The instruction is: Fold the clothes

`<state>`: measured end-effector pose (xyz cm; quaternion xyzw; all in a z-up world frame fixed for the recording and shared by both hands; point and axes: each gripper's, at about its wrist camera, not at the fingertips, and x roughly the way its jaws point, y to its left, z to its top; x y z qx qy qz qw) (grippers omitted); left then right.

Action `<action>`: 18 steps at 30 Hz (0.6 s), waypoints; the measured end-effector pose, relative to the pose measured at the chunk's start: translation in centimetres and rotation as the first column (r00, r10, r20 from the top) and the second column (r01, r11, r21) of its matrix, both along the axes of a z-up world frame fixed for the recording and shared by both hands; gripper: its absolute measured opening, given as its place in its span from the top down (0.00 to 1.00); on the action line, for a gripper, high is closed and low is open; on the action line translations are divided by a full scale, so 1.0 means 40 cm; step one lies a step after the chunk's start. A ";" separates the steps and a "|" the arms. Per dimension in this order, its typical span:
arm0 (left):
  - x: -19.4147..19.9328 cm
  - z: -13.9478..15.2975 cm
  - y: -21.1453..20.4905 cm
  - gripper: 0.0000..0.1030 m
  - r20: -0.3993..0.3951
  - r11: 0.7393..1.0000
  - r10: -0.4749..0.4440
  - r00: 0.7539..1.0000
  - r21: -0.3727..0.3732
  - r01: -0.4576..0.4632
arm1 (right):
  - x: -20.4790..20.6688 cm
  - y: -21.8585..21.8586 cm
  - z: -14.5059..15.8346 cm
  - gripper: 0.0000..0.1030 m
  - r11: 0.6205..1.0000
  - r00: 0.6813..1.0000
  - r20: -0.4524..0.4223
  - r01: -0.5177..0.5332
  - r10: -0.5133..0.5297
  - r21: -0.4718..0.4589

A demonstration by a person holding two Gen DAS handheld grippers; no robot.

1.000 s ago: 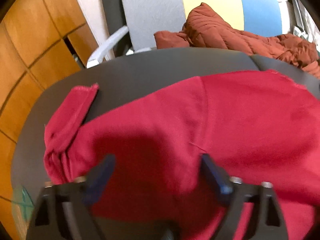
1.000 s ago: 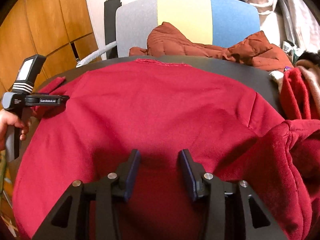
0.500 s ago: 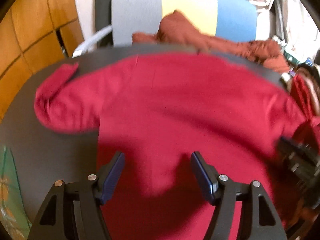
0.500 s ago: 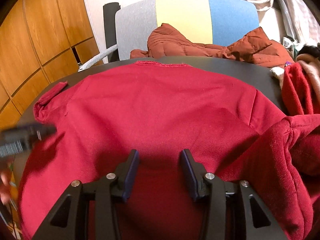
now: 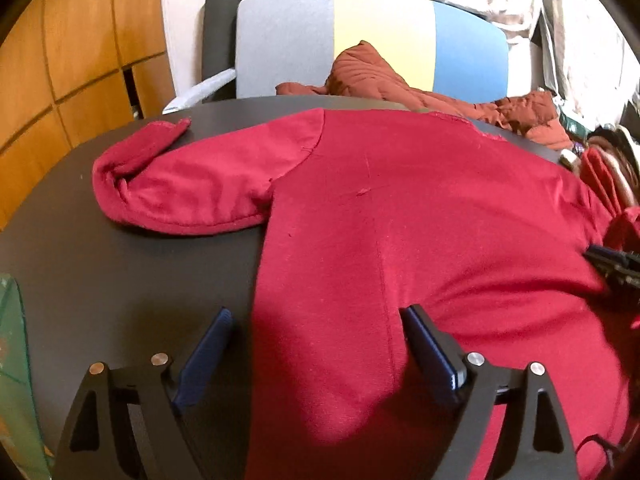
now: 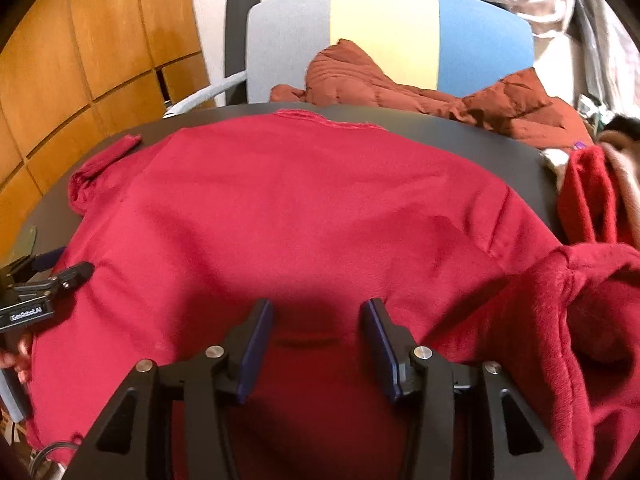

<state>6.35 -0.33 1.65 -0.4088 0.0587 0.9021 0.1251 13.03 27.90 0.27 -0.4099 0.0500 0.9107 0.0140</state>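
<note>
A red sweater (image 5: 400, 220) lies spread flat on the dark table (image 5: 120, 280); its left sleeve (image 5: 180, 184) is doubled back with the cuff toward the far edge. My left gripper (image 5: 318, 314) hovers over the left side edge of the sweater's body, its jaws opening wide, cloth under them but not pinched. It also shows at the left of the right wrist view as left gripper (image 6: 68, 266), held by a hand (image 6: 16, 356). My right gripper (image 6: 318, 307) stands half open above the sweater's (image 6: 300, 208) near hem, gripping nothing. The right sleeve (image 6: 580, 320) is bunched up.
A grey, yellow and blue chair (image 6: 384, 36) stands behind the table with a rust-brown puffer jacket (image 6: 400, 84) on it. More red clothing (image 6: 588, 196) is piled at the table's right. Wooden cabinets (image 5: 60, 60) fill the left. A green object (image 5: 12, 360) sits at the near left.
The left gripper has pulled back from the sleeve to the near left edge of the body and its jaws have widened. The right gripper has stayed in place.
</note>
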 end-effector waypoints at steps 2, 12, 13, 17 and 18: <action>0.005 -0.002 -0.001 0.12 -0.005 1.000 0.001 1.000 0.003 -0.001 | 0.006 -0.005 0.004 0.50 1.000 1.000 0.008 0.019 -0.019 0.001; 0.017 -0.006 -0.009 0.12 -0.013 1.000 -0.030 0.999 -0.004 0.030 | 0.101 -0.035 0.013 0.40 0.997 0.997 -0.006 0.080 -0.080 -0.003; 0.017 -0.006 -0.012 0.12 -0.013 0.999 -0.038 0.999 -0.004 0.038 | 0.105 -0.029 0.009 0.37 0.997 0.997 -0.016 0.082 -0.082 -0.015; 0.014 -0.006 -0.023 0.12 -0.011 0.998 -0.062 0.998 -0.003 0.062 | 0.119 -0.026 0.000 0.34 0.997 0.997 -0.042 0.071 -0.072 -0.026; 0.015 -0.006 -0.023 0.12 -0.012 0.998 -0.063 0.998 -0.003 0.063 | 0.122 -0.027 -0.002 0.34 0.997 0.996 -0.048 0.068 -0.069 -0.026</action>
